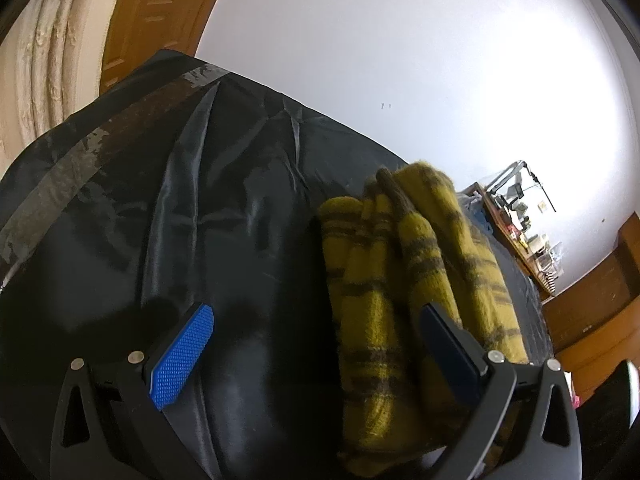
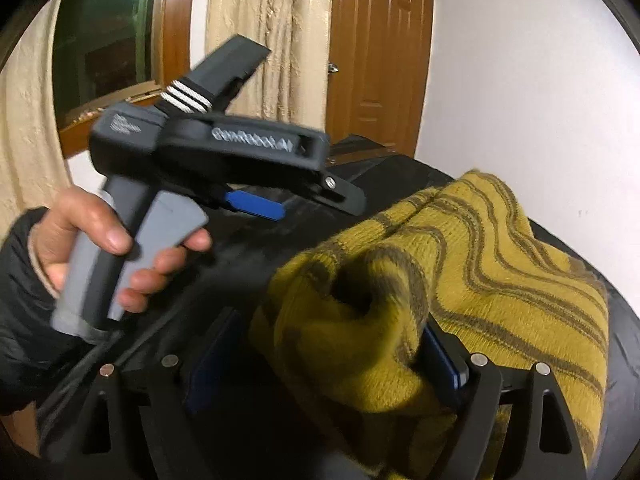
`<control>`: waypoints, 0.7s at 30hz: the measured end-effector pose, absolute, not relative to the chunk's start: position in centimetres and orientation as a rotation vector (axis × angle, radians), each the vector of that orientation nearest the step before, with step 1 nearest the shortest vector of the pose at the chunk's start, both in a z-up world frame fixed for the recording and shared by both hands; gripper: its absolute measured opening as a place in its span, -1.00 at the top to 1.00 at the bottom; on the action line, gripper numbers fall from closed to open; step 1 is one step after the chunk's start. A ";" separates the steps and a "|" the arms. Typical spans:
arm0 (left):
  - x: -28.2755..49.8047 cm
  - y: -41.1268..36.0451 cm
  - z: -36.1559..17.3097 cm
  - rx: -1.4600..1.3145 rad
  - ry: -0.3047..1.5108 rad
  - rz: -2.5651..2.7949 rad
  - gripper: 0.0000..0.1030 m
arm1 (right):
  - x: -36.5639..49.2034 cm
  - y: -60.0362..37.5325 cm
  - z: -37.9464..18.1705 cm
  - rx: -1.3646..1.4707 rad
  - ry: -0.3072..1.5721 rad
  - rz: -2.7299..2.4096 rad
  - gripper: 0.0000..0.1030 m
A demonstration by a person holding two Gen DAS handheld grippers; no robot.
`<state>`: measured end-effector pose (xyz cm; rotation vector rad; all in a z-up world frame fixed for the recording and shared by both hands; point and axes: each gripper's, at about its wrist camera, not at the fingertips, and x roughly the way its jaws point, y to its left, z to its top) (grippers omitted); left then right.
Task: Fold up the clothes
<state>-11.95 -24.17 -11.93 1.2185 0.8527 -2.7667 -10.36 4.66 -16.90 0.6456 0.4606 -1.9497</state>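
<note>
A fuzzy mustard-yellow sweater with dark brown stripes point(image 1: 404, 280) lies bunched and partly folded on a black cloth-covered surface point(image 1: 200, 208). My left gripper point(image 1: 316, 344) is open; its right finger rests against the sweater's edge and its left blue pad point(image 1: 182, 356) hovers over bare black cloth. In the right wrist view my right gripper point(image 2: 320, 356) is open, with a thick fold of the sweater point(image 2: 360, 320) lying between its fingers. The left gripper point(image 2: 256, 204) also shows there, held in a hand up and to the left of the sweater.
Grey tape point(image 1: 80, 160) runs along the black cloth's far left edge. A wooden door point(image 2: 380, 52) and cream curtains point(image 2: 264, 32) stand behind, beside a dark window point(image 2: 104, 40). A cluttered wooden shelf point(image 1: 524, 224) stands at the far right by the white wall.
</note>
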 end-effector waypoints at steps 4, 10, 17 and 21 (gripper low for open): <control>-11.8 -23.7 -10.9 1.203 0.842 -2.781 -1.00 | -10.4 7.7 -15.2 0.646 0.304 -1.913 -0.70; -11.7 -20.9 -8.6 1.230 0.756 -2.853 -1.00 | -11.6 15.9 -13.5 0.627 0.021 -1.992 -0.70; -11.9 -17.3 -6.0 1.289 0.767 -2.953 -1.00 | -16.7 20.7 -14.1 0.689 -0.203 -2.202 -0.70; -13.2 -15.7 -5.4 1.355 0.708 -2.931 -1.00 | -17.7 22.1 -15.6 0.698 -0.231 -2.298 -0.70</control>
